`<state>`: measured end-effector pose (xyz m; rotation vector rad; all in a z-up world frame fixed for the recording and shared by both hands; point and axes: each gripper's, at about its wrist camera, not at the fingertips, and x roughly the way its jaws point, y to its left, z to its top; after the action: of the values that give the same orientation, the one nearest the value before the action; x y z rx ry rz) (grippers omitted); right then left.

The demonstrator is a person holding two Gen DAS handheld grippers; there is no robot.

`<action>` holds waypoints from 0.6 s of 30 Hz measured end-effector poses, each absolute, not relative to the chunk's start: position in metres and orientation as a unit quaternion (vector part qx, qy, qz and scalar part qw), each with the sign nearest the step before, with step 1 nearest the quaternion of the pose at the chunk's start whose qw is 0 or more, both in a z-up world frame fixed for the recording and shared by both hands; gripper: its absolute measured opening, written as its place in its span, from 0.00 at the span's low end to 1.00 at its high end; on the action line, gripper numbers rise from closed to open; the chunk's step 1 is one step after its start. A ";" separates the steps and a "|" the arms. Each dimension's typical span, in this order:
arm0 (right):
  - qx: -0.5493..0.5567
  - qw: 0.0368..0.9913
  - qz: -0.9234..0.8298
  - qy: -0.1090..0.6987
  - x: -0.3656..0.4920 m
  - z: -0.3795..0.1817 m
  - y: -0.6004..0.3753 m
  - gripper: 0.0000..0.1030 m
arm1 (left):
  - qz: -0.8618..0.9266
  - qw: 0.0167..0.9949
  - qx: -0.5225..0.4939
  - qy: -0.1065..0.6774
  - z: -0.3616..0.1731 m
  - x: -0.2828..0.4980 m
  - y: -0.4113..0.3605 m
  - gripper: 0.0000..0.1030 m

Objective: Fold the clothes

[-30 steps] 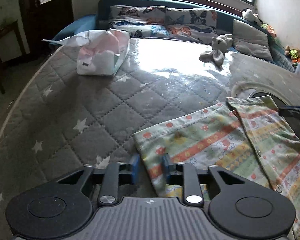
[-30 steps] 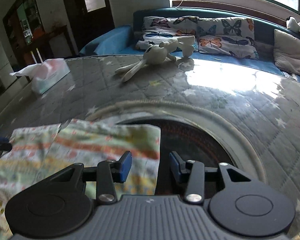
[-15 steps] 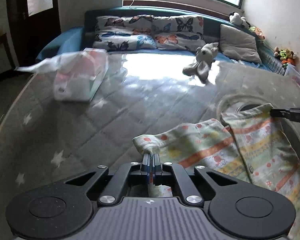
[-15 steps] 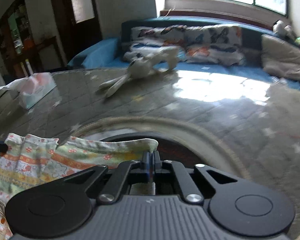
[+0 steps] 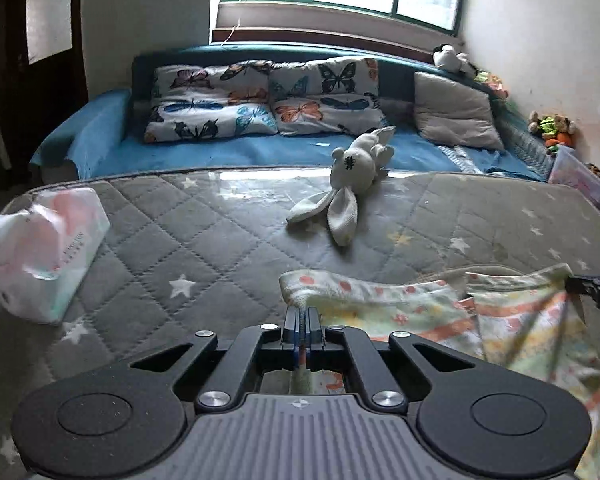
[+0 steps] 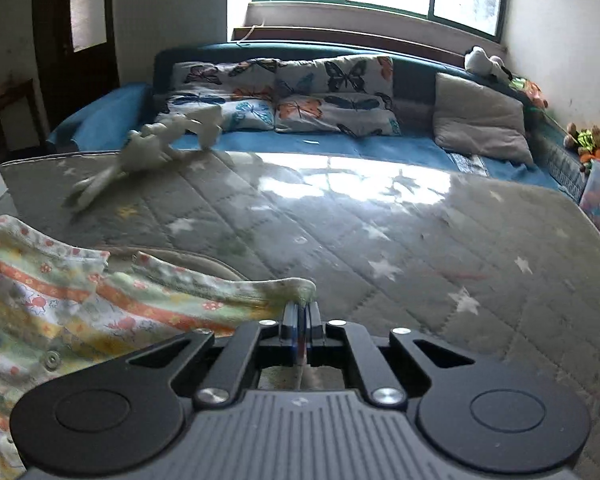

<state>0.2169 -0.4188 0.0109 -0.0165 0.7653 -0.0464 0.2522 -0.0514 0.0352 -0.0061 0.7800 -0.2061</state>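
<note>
A small patterned garment (image 5: 440, 312) with orange stripes and red prints hangs between my two grippers above the grey quilted table cover (image 5: 204, 248). My left gripper (image 5: 301, 314) is shut on the garment's left corner. My right gripper (image 6: 301, 312) is shut on its right corner; the cloth (image 6: 100, 312) stretches away to the left in the right wrist view. The right gripper's tip also shows at the right edge of the left wrist view (image 5: 596, 286). The garment's lower part hangs out of sight below.
A tissue pack (image 5: 56, 256) lies at the left of the table. A white plush rabbit (image 5: 352, 184) lies near the far edge, also in the right wrist view (image 6: 148, 156). Behind are a blue sofa (image 5: 260, 148), butterfly cushions (image 5: 260, 100) and a grey pillow (image 5: 456, 116).
Both grippers closed on the garment's corners and lifted it off the table. The views have tilted up towards the sofa and window.
</note>
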 end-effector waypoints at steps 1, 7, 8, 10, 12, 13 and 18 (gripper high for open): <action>-0.003 0.928 -0.022 0.372 0.215 0.011 -0.422 0.07 | -0.098 0.919 -0.005 0.382 0.033 0.254 -0.054 0.05; 0.002 0.929 0.010 0.371 0.194 0.022 -0.426 0.12 | -0.112 0.919 -0.011 0.377 0.041 0.230 -0.055 0.07; -0.001 0.927 0.026 0.375 0.188 0.022 -0.420 0.15 | -0.122 0.918 -0.010 0.378 0.041 0.221 -0.056 0.07; -0.007 0.922 0.056 0.382 0.176 0.022 -0.409 0.21 | -0.147 0.912 -0.014 0.383 0.040 0.205 -0.060 0.08; -0.014 0.918 0.084 0.388 0.163 0.021 -0.397 0.21 | -0.168 0.905 -0.014 0.390 0.036 0.187 -0.065 0.08; -0.018 0.915 0.095 0.391 0.158 0.020 -0.392 0.21 | -0.176 0.902 -0.013 0.393 0.034 0.179 -0.068 0.08; -0.042 0.902 0.138 0.406 0.129 0.011 -0.368 0.21 | -0.203 0.896 -0.002 0.394 0.022 0.142 -0.076 0.08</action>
<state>0.1291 -0.3678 0.0114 -0.0859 0.8396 0.2857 0.1415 -0.0758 0.0224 -0.0033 0.8173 -0.4208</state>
